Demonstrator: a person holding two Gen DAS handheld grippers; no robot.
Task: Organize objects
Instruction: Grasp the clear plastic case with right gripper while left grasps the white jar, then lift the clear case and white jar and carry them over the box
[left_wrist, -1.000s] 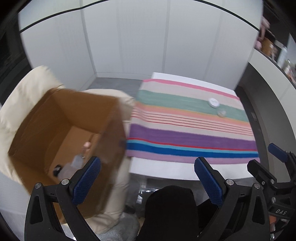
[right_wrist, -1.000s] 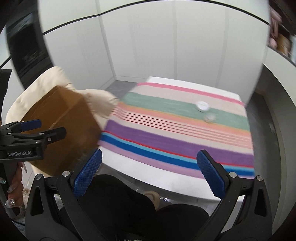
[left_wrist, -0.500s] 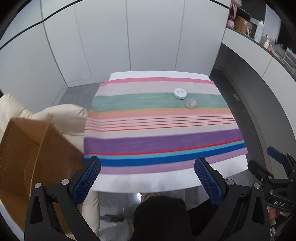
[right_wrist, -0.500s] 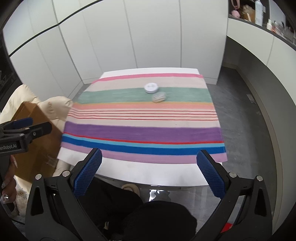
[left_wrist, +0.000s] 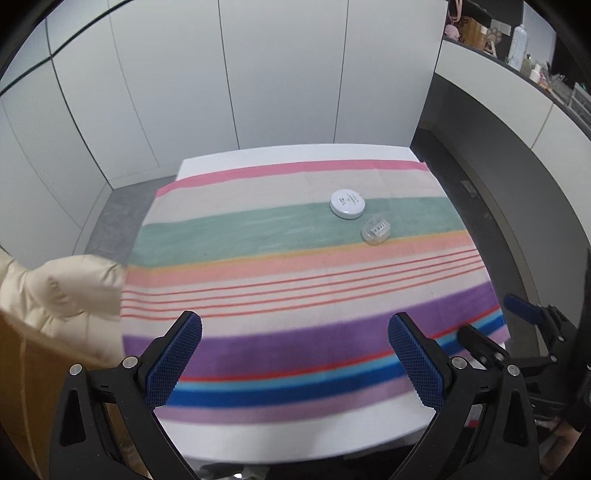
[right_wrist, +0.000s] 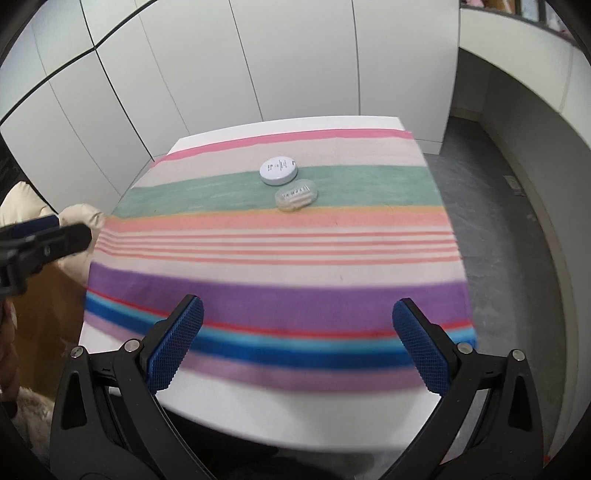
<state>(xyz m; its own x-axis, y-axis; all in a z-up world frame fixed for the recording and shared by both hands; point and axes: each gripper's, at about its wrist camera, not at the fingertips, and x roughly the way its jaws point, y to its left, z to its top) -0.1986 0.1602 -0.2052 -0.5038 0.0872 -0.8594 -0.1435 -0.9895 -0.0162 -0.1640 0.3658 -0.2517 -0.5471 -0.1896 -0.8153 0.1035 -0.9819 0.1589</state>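
Ahead of both grippers we see a table (left_wrist: 280, 424) covered by a striped cloth (left_wrist: 295, 295). Our left gripper (left_wrist: 295, 354) hangs above the near edge with its blue-padded fingers (left_wrist: 173, 362) spread wide, holding nothing and touching nothing. Our right gripper (right_wrist: 297, 343) hangs the same way, fingers (right_wrist: 421, 347) spread wide with nothing between them.

Well ahead of the left gripper and a little to its right, a round white tin (left_wrist: 347, 203) sits on the cloth's green stripe. Just beside it, on the nearer side, lies a small clear plastic case (left_wrist: 375, 230); whether the two touch we cannot tell. From the right wrist view the round white tin (right_wrist: 279, 170) and the case (right_wrist: 296, 194) lie well ahead, slightly left of centre.

Both tin and case carry small printed text, but it is too small for us to read.

To the left of the left gripper, beside the table, we see a cream padded cushion (left_wrist: 62, 295) and brown cardboard (left_wrist: 22, 387) below it.
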